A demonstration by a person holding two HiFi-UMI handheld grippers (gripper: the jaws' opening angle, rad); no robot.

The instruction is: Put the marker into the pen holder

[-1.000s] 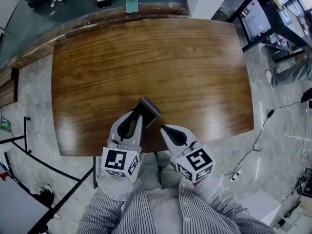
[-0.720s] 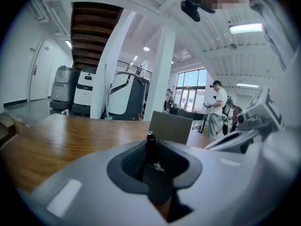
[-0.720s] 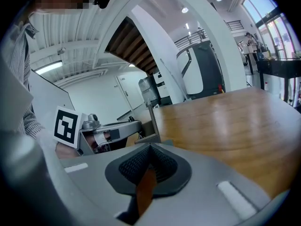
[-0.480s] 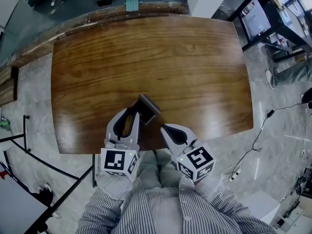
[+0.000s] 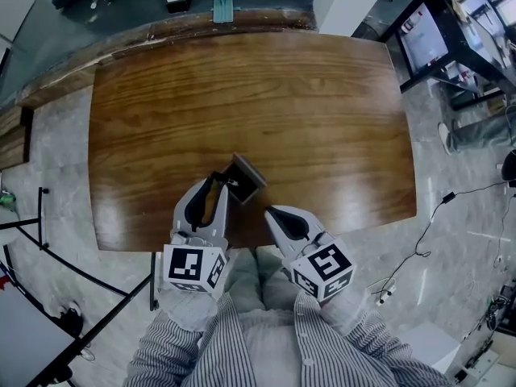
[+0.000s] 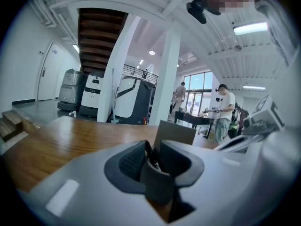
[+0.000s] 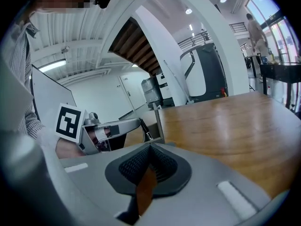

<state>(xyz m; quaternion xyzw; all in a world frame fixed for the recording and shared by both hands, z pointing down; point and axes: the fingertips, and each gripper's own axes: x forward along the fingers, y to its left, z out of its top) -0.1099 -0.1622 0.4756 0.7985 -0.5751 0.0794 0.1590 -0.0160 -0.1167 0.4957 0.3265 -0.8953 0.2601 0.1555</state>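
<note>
The pen holder [image 5: 247, 176] is a small square grey box standing near the front edge of the wooden table [image 5: 258, 95]. My left gripper [image 5: 214, 185] sits just left of it, shut on a thin black marker [image 5: 226, 181] whose tip reaches the holder's near rim. In the left gripper view the marker [image 6: 152, 158] is pinched between the shut jaws [image 6: 151, 149], with the holder [image 6: 176, 132] right behind. My right gripper [image 5: 272, 214] rests below and right of the holder. Its jaws [image 7: 150, 150] are shut with nothing between them. The right gripper view shows the left gripper [image 7: 110, 130] and the marker tip [image 7: 146, 134].
The table's front edge [image 5: 242, 244] runs right under both grippers, with grey floor beyond. A person's striped sleeves [image 5: 242, 345] fill the bottom of the head view. Black stand legs [image 5: 81, 272] are at the left and a cable [image 5: 427, 232] lies at the right.
My left gripper has shifted a little to the left with the marker, and the marker's tip now shows at the holder's rim. The right gripper has stayed put.
</note>
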